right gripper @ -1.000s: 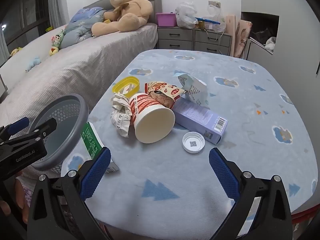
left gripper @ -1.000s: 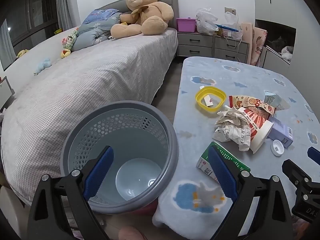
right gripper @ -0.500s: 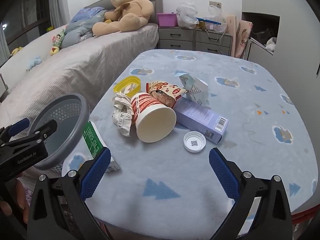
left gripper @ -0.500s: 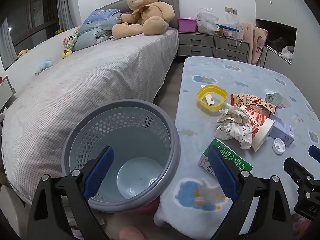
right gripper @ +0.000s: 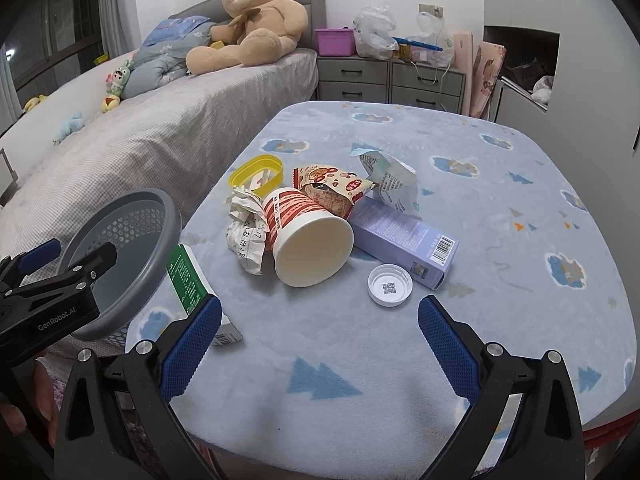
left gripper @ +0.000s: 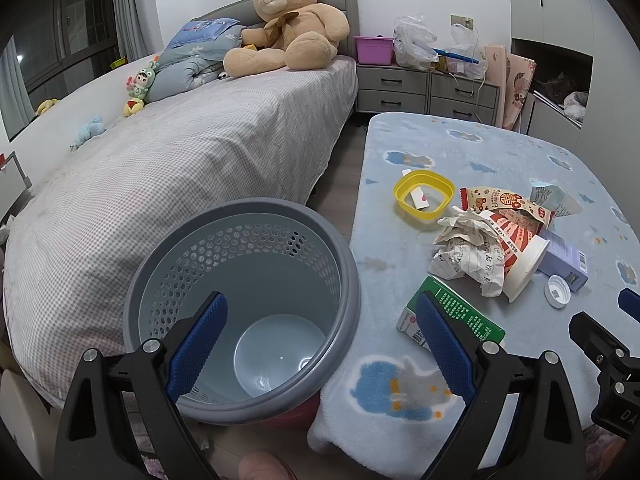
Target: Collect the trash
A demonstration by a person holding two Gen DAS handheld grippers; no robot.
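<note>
A grey perforated trash bin (left gripper: 244, 304) stands on the floor against the table's left edge; it also shows in the right wrist view (right gripper: 120, 256). Trash lies on the blue blanket-covered table (right gripper: 500, 216): a red-striped paper cup (right gripper: 308, 240) on its side, crumpled paper (right gripper: 246, 232), a green carton (right gripper: 196, 292), a purple box (right gripper: 404, 240), a white cap (right gripper: 390, 285), a snack wrapper (right gripper: 332, 188), a torn packet (right gripper: 390, 180) and a yellow lid (right gripper: 256, 172). My left gripper (left gripper: 320, 344) is open over the bin's rim. My right gripper (right gripper: 320, 344) is open and empty above the table's near edge.
A bed (left gripper: 180, 160) with a teddy bear (left gripper: 288, 24) and soft toys runs along the left. Grey drawers (left gripper: 424, 88) with bags and a pink box stand at the back. A pink slipper (left gripper: 264, 464) lies on the floor below the bin.
Both grippers have shifted slightly; the bin and trash sit a little further right and closer in the views. Nothing was taken hold of.
</note>
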